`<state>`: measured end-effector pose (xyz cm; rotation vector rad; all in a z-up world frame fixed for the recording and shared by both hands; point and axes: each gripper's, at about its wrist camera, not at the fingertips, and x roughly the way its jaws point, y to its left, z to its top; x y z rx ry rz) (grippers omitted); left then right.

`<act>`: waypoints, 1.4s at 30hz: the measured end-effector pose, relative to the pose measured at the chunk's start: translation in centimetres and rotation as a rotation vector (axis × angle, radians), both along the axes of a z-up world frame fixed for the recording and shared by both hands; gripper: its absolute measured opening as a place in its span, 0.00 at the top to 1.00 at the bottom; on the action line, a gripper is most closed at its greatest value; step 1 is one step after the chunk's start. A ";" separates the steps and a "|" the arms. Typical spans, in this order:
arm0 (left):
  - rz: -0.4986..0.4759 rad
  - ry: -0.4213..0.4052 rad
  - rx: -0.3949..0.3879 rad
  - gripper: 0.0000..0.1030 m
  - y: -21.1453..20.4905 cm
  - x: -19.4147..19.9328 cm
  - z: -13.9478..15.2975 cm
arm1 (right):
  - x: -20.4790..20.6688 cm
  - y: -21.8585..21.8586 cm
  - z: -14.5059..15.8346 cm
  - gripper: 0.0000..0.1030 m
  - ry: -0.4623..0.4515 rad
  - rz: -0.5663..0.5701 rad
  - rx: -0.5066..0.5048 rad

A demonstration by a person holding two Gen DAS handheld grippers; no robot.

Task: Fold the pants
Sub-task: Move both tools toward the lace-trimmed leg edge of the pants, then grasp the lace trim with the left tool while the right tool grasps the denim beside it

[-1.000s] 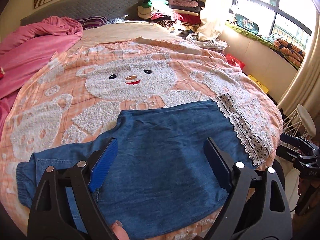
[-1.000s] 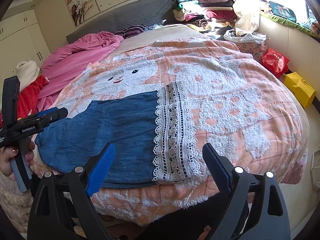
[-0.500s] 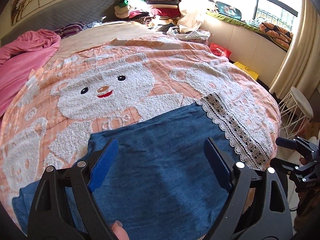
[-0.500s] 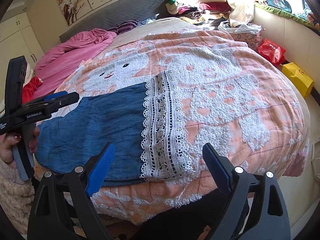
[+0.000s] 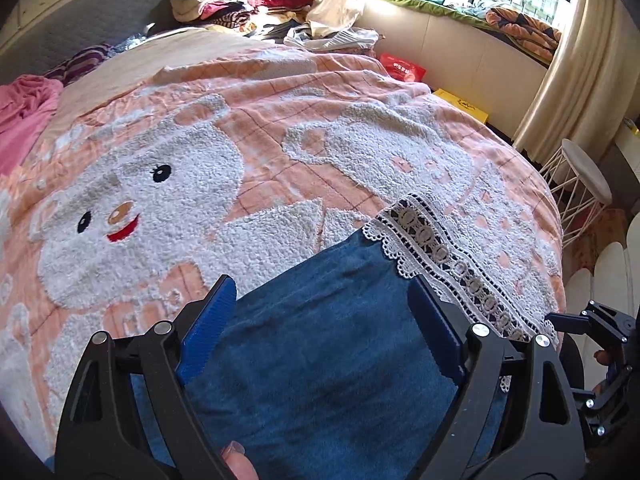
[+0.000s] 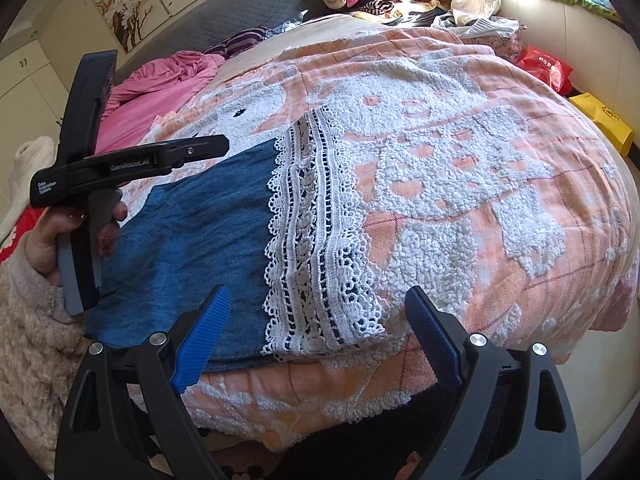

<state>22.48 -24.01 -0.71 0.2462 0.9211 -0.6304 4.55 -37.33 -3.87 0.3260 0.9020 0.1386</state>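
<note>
Blue denim pants [image 5: 328, 360] with a white lace cuff [image 6: 320, 240] lie flat on the peach bear-patterned bedspread [image 5: 280, 128]; left gripper [image 5: 320, 332] and right gripper [image 6: 316, 332] hover over them, jaws spread, empty.

left wrist: close, angled down over pants [image 5: 320, 360] | right wrist: foot edge, lace hem [image 6: 320, 240] | shared: bedspread [image 5: 280, 120]

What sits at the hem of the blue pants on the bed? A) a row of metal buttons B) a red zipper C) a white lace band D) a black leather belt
C: in the right wrist view the blue pants end in a wide white lace band lying flat on the pink bear blanket; the left wrist view shows the same lace edge.
</note>
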 end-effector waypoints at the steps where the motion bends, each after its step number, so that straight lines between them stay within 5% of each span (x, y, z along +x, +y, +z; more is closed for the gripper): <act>1: -0.007 0.007 -0.002 0.21 -0.3 0.4 -0.2 | 0.1 -0.1 -0.1 0.15 0.002 -0.001 0.003; 8: -0.048 0.068 -0.046 0.27 -1.9 3.1 -1.5 | 1.0 -0.1 -0.9 0.20 0.010 0.008 0.008; 10: -0.063 0.094 -0.055 0.38 -2.4 3.7 -1.9 | 0.9 0.0 -0.7 0.45 0.001 0.025 0.006; 13: -0.105 0.135 -0.062 0.51 -3.3 4.2 -2.5 | 1.0 -0.2 -0.6 0.47 -0.008 0.034 0.027; 21: -0.179 0.168 -0.055 0.51 -4.6 4.3 -4.3 | 1.8 -0.9 -1.8 0.45 0.002 0.037 0.089; 24: -0.198 0.168 -0.060 0.51 -4.7 4.2 -4.5 | 1.9 -0.8 -1.7 0.55 0.000 0.047 0.090; 29: -0.301 0.186 -0.084 0.66 -4.8 3.1 -3.9 | 1.7 -0.9 -1.6 0.58 -0.004 0.055 0.118; 38: -0.262 0.155 -0.050 0.60 -6.3 3.2 -4.9 | 2.4 -0.5 -2.3 0.60 0.008 0.061 0.097; 42: -0.257 0.121 -0.028 0.74 -6.2 2.7 -4.5 | 2.1 -0.6 -2.1 0.73 -0.008 0.071 0.131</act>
